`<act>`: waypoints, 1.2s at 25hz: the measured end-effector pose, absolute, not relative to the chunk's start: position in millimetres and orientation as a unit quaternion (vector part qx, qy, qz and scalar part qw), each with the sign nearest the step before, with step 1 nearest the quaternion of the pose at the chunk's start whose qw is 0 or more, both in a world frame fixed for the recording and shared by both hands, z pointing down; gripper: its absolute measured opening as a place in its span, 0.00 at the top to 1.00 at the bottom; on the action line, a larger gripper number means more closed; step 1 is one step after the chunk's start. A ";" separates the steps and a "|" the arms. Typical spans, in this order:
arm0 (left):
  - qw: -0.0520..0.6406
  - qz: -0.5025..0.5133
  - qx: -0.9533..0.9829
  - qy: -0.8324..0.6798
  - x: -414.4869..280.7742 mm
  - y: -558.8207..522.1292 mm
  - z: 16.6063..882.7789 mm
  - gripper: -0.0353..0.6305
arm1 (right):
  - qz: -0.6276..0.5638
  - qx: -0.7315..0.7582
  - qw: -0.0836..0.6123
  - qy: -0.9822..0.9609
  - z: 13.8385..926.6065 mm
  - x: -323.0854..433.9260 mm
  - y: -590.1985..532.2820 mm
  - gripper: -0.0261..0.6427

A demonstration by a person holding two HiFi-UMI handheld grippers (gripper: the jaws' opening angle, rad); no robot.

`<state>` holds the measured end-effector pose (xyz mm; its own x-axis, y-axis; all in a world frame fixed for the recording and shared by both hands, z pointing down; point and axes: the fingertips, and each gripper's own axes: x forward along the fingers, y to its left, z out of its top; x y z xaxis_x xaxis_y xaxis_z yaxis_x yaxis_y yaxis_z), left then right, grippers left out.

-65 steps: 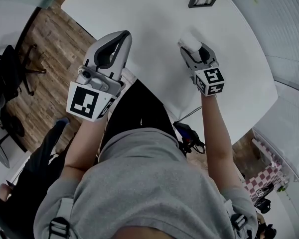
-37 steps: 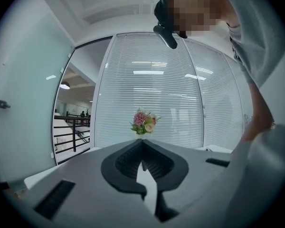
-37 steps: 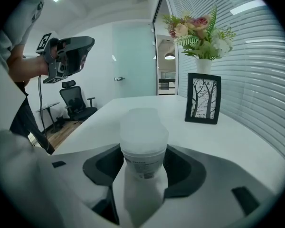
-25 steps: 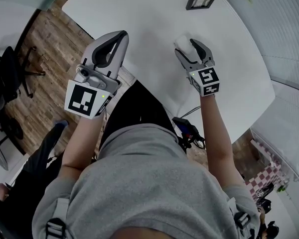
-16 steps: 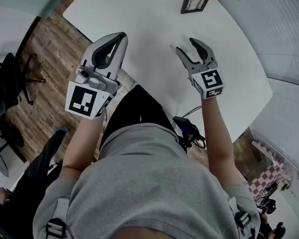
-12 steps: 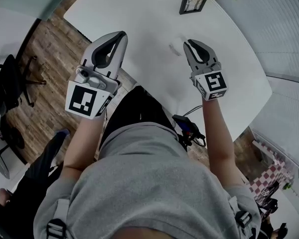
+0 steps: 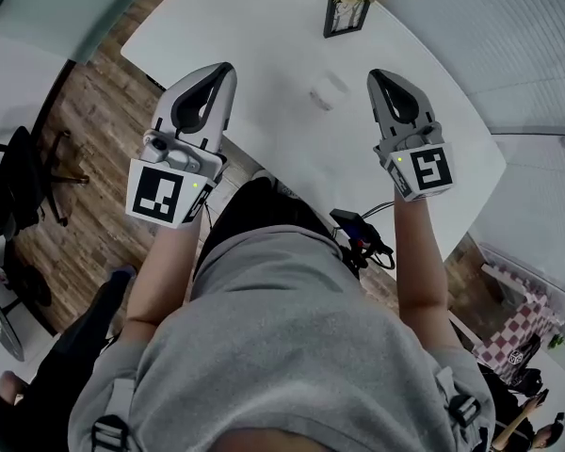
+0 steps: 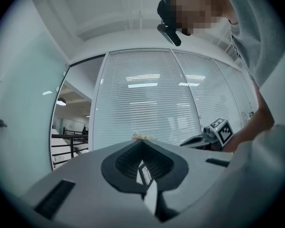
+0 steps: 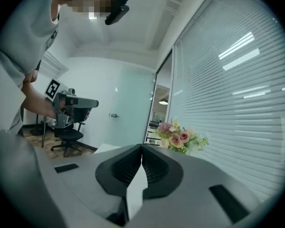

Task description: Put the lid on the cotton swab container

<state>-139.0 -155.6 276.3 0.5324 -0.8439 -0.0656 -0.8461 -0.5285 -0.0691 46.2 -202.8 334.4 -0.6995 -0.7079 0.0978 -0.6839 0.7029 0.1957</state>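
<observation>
Head view, grey shirt (image 7: 292, 347): filling the lower half of the frame, nearest the camera, with the person's arms reaching out from it towards the table.
Left gripper (image 7: 225, 69): being held level over the left edge of the white table (image 7: 264, 26). Its jaws are resting clenched together, tip against tip. The left gripper view is showing nothing gripped between them.
Right gripper (image 7: 378, 75): hanging level over the right side of the table. Its jaws have just been closing and are pressing against each other. The right gripper view is showing nothing between them.
Cotton swab container (image 7: 328, 90): standing on the table between the two grippers, nearer the right one and apart from both. It is showing as a small pale translucent box, too small to tell whether it is capped.
Flower vase (image 7: 343, 15): standing on the table beyond the container, a dark holder carrying pink blossoms. The right gripper view is showing those blossoms up and to the right of the closed jaw tips.
Floor (image 7: 94, 102): wooden planks running left of the table, with dark office chairs (image 7: 14, 163) standing on them.
Blinds (image 9: 237, 80): hanging along the glass wall on the right, behind the flowers.
</observation>
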 end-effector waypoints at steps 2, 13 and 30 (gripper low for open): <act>0.054 0.010 -0.876 0.480 -137.6 -152.4 273.3 0.94 | -0.090 0.382 0.072 -0.917 312.5 47.4 -195.4 0.92; 0.058 0.024 -0.879 0.473 -137.8 -145.2 268.3 0.94 | -0.109 0.429 0.009 -0.897 246.5 77.6 -156.7 0.92; 0.056 0.022 -0.883 0.466 -132.3 -138.6 267.7 0.94 | -0.104 0.452 -0.004 -0.886 243.6 89.5 -141.3 0.92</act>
<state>-132.3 -138.6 267.7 0.5650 -0.8201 -0.0909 -0.8250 -0.5596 -0.0791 89.5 -141.3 243.6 -0.5905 -0.8008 -0.1000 -0.8023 0.5691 0.1801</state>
